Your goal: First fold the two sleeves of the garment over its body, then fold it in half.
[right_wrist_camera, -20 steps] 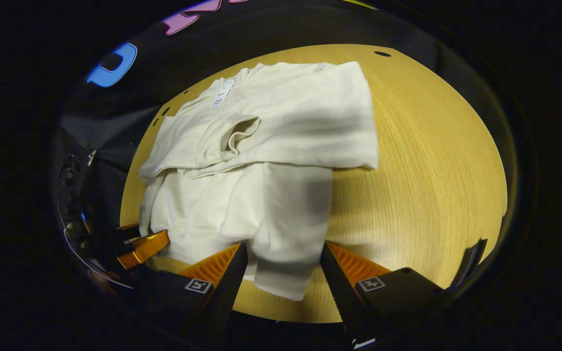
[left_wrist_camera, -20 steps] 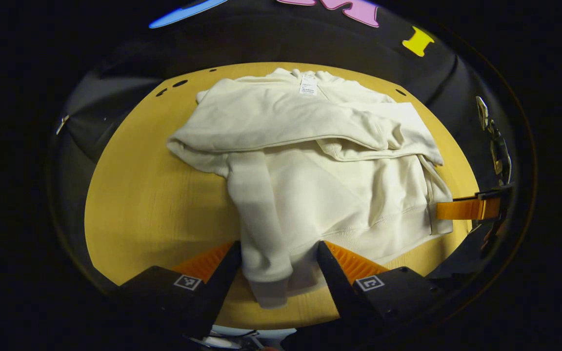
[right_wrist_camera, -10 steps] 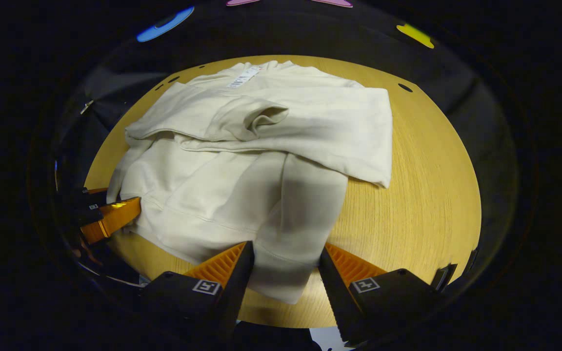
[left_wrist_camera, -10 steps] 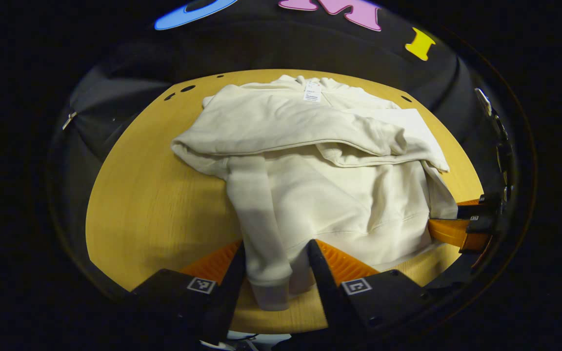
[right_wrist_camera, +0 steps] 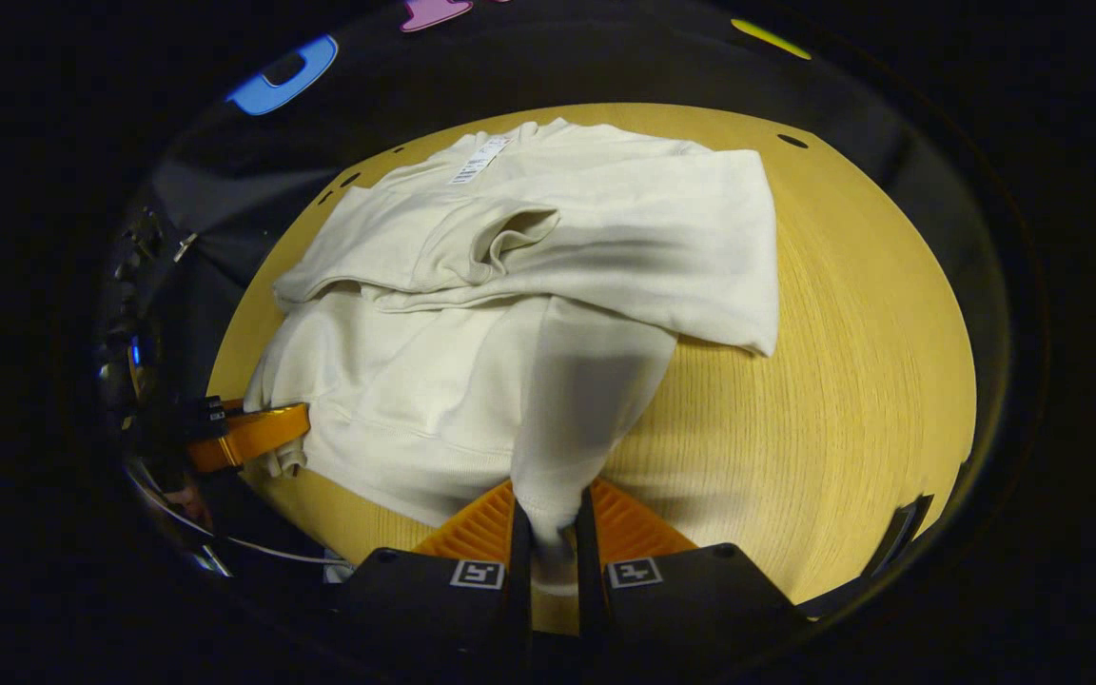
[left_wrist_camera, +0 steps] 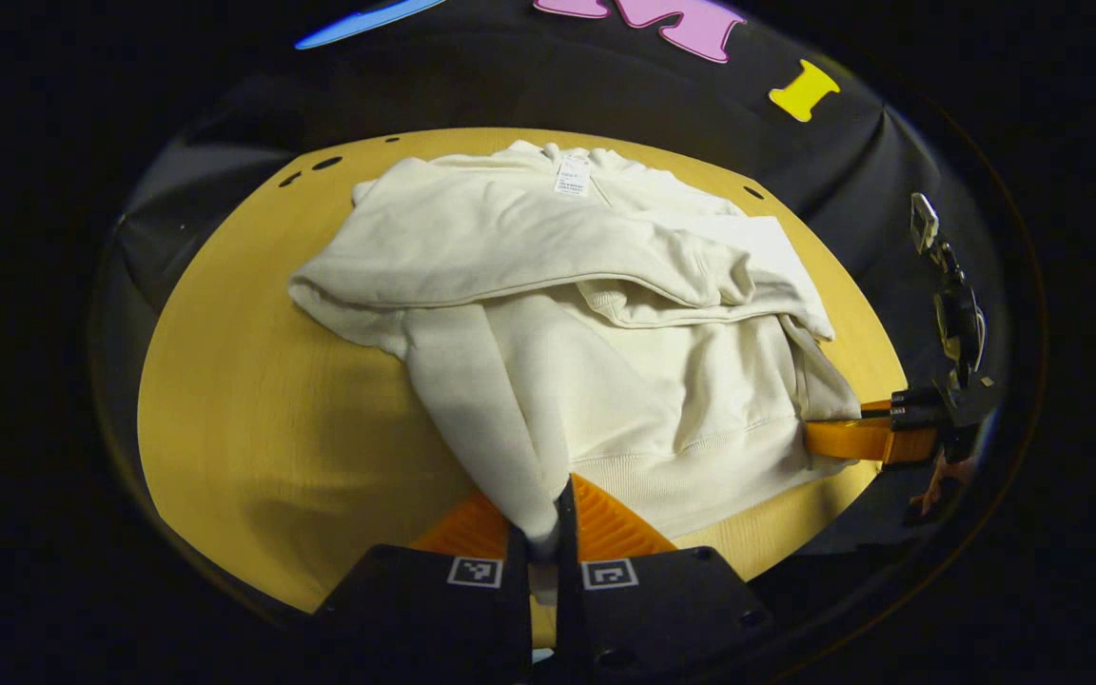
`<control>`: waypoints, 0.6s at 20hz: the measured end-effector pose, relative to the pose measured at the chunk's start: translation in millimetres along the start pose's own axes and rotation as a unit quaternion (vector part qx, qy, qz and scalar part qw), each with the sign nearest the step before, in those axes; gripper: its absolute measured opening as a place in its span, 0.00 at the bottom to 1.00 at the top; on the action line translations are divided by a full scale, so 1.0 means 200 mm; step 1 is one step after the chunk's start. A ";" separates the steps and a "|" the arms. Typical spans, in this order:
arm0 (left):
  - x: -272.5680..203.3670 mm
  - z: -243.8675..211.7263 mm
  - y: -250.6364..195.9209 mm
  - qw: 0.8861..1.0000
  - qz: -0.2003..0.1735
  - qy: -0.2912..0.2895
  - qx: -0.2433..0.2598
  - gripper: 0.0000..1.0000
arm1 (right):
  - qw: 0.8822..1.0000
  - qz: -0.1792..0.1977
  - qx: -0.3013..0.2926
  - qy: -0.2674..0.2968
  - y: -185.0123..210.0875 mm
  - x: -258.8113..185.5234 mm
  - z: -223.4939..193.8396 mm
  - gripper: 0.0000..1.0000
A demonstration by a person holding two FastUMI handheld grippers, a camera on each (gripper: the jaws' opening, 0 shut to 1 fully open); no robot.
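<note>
As both pairs of fingers had been wide apart half a second before, change: both now pinched cloth.
Left gripper (left_wrist_camera: pixel 542 547): closed tight on the near corner of the cream garment (left_wrist_camera: pixel 596 314), low in the frame centre.
Right gripper (right_wrist_camera: pixel 553 542): clamped on the opposite near corner, bottom centre of its view; seen also at the right edge of the left gripper view.
Garment place: on the round wooden table (left_wrist_camera: pixel 253 428), sleeves already laid across the body.
Meaning: half-fold probably ready to start.
Containers: none visible.
</note>
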State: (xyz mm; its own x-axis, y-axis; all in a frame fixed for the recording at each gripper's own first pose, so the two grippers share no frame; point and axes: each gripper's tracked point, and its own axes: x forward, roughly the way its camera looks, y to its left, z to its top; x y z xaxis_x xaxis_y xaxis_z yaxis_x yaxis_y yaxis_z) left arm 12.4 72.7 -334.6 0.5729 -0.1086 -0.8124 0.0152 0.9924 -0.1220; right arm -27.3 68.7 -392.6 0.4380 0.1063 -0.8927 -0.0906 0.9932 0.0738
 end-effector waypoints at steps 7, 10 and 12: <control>-0.07 0.04 -0.01 0.998 -0.031 0.050 -0.016 0.12 | 0.998 0.056 0.011 0.028 0.03 -0.12 0.06 0.20; -0.12 0.09 -0.05 0.997 -0.040 0.062 -0.012 0.12 | 0.997 0.066 0.015 0.024 0.02 -0.20 0.13 0.20; -0.14 0.13 -0.06 0.998 -0.033 0.057 0.004 0.11 | 0.997 0.072 0.015 0.019 0.04 -0.25 0.17 0.20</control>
State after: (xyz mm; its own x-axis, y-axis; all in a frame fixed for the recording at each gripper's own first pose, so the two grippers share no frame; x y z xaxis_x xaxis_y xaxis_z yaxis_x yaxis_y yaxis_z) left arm 17.6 66.4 -294.4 0.4730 -0.1788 -0.8628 0.0556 0.9833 -0.1733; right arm -19.7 73.7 -333.2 0.3875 0.2467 -0.8883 -0.1238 0.9687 0.2150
